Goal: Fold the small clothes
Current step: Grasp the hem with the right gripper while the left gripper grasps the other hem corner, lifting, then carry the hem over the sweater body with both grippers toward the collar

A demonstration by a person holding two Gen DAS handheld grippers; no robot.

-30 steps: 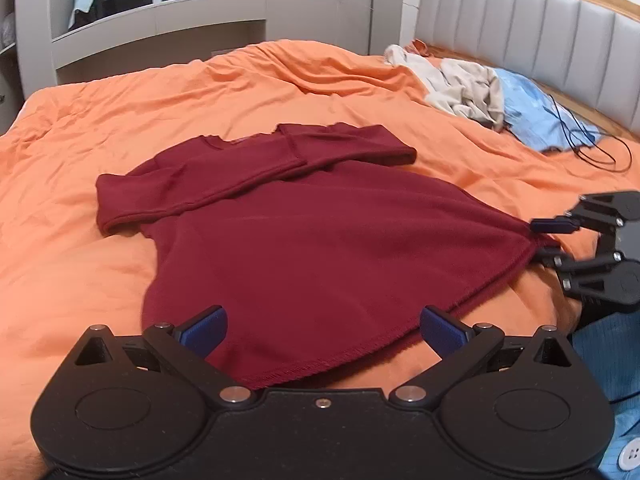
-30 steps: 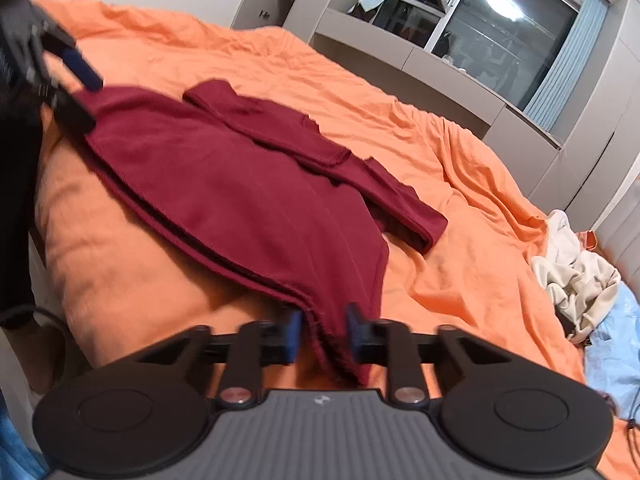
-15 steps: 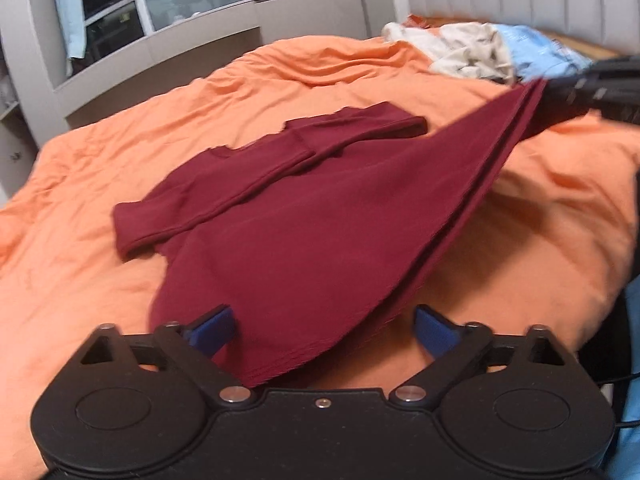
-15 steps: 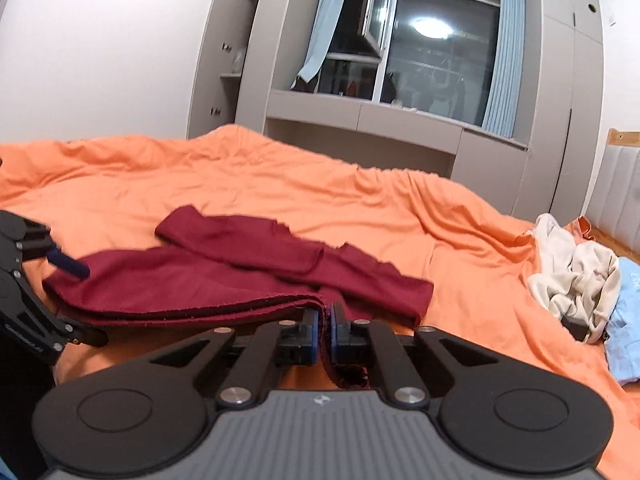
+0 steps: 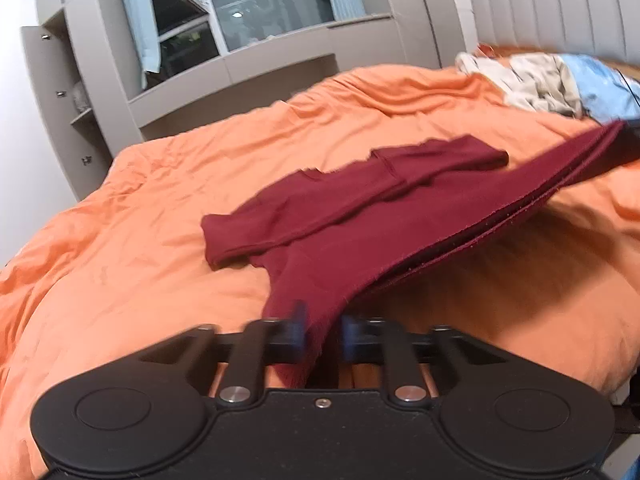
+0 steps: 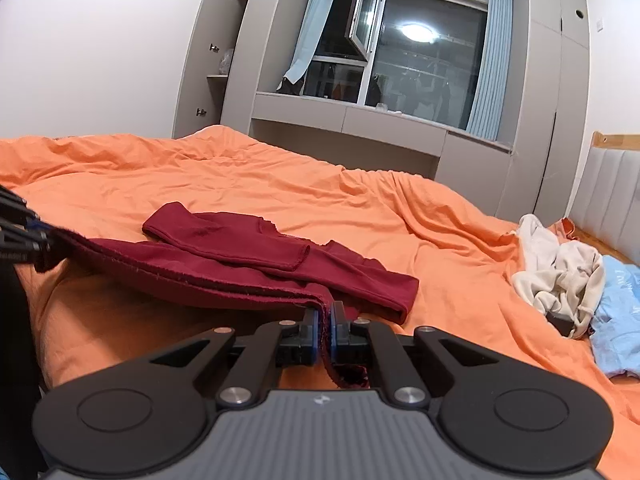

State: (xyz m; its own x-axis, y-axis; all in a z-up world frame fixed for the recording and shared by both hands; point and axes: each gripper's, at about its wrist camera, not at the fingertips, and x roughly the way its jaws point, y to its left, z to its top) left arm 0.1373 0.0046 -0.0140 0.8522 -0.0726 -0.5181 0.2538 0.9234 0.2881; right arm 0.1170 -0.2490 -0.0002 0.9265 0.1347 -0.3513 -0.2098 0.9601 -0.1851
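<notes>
**Lifting the hem of a dark red top off an orange bed**

Spreading across most of both views: an orange duvet (image 6: 248,184) covering the bed, rumpled into soft folds. Standing behind it: grey built-in cabinets (image 6: 532,92) framing a dark window (image 6: 424,76) hung with pale blue curtains. Showing at the right edge: a padded grey headboard (image 5: 552,4).

Lying on the duvet near the bed's front edge: a dark red long-sleeved top (image 5: 340,216), both sleeves folded across the chest and resting flat. Rising off the bed along the near side: the top's hem, stretched into a taut, slightly sagging line between the two tongs, casting a shadow on the duvet beneath.

Heaping near the headboard, well apart from the top: a crumpled cream garment (image 6: 560,268), touching a light blue garment (image 6: 616,312) on its right.

Clenching on one hem corner: the right tongs (image 6: 326,334), fingers pressed together with a fold of red cloth pinched between and hanging below. Clamping the opposite hem corner: the left tongs (image 5: 323,330), blurred, blue pads drawn in against the bunched cloth. Appearing at the left edge of the right wrist view: the left tongs again, gripping the far end of the hem.
</notes>
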